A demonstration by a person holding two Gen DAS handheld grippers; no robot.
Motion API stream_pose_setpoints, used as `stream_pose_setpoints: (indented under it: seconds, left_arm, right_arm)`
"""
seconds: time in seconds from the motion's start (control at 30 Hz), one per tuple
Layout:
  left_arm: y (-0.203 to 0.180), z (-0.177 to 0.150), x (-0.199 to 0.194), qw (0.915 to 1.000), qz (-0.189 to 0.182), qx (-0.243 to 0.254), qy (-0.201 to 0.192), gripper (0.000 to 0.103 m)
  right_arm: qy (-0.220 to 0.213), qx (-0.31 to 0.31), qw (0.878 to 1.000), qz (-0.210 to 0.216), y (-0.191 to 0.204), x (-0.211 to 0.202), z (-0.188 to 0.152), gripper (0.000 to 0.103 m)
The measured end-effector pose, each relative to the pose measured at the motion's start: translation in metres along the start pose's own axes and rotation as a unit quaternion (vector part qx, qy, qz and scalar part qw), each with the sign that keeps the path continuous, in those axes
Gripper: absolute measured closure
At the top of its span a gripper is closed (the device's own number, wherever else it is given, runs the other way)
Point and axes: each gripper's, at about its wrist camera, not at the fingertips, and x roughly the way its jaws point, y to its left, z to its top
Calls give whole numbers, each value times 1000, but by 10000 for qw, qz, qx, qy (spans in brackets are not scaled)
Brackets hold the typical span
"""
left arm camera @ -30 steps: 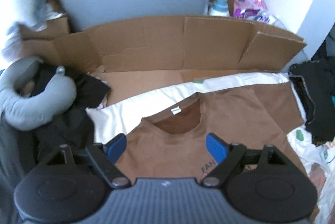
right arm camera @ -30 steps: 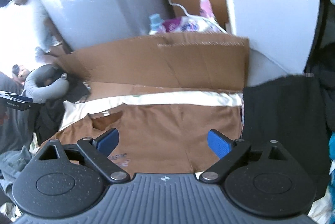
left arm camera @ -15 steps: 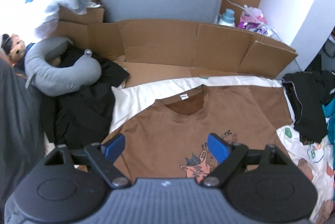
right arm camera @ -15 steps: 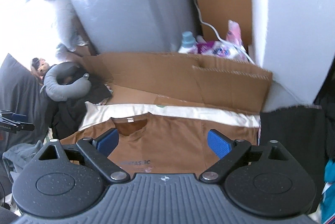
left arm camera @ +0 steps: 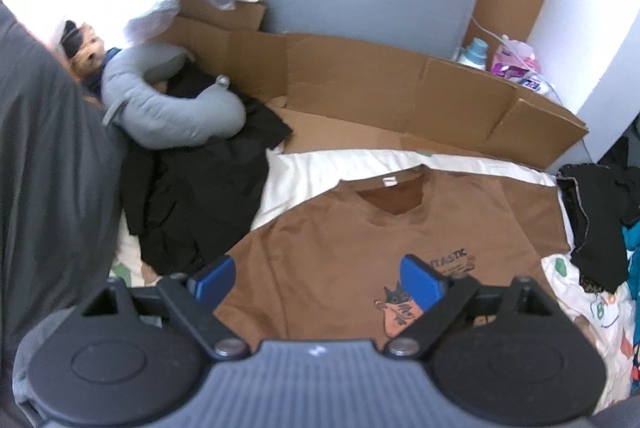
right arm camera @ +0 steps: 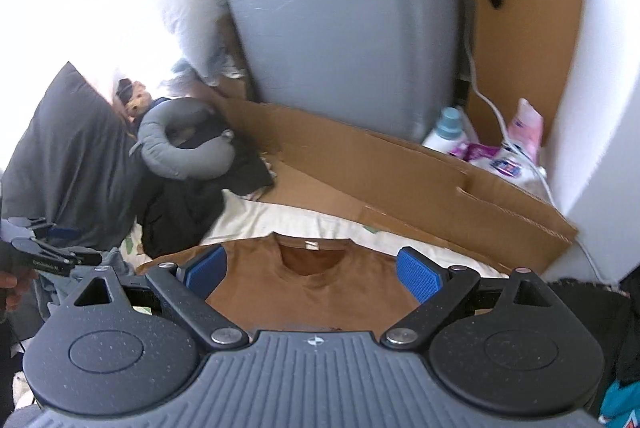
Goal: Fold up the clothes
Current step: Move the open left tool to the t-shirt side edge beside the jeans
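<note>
Obs: the brown short-sleeved cotton T-shirt with a cartoon chest print [left arm camera: 352, 252] lies spread flat, print side up, on the cream sheet [left arm camera: 320, 168], collar toward the flattened brown cardboard box [left arm camera: 380, 84]. Its right sleeve reaches out toward the heap of black clothing [left arm camera: 596, 212] at the bed edge; the other sleeve is hidden behind your left gripper [left arm camera: 316, 278].

Grippers: left gripper has its blue pads wide apart, nothing between them, hovering over the shirt's lower body. Your right gripper [right arm camera: 312, 270] is likewise spread and empty, looking down on the collar.

Handling (judgement): thin knit, light and limp. It will drape and sag from any pinch point, and a single layer may slide over the sheet, dragging wrinkles. Not fragile, not slippery against ribbed pads.

Grip sites (judgement): take hems and seams, where the fabric is doubled: shoulder seam beside the collar, sleeve cuff, bottom hem corners. Pinch both layers together, lift low, and keep the two grippers level so the fold line stays straight
</note>
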Motion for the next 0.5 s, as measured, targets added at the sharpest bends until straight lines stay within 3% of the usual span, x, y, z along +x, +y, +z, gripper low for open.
stream_pose_setpoints:
  seconds: [0.17, 0.5]
  left_arm:
    - [18, -21, 3, 9999, 92, -111, 66, 12]
    - [41, -66, 18, 9989, 71, -472, 26, 12]
  right_arm:
    - [124, -124, 9998, 134, 31, 18, 8, 8]
    - [240, 346, 9988, 267, 40, 71, -55, 8]
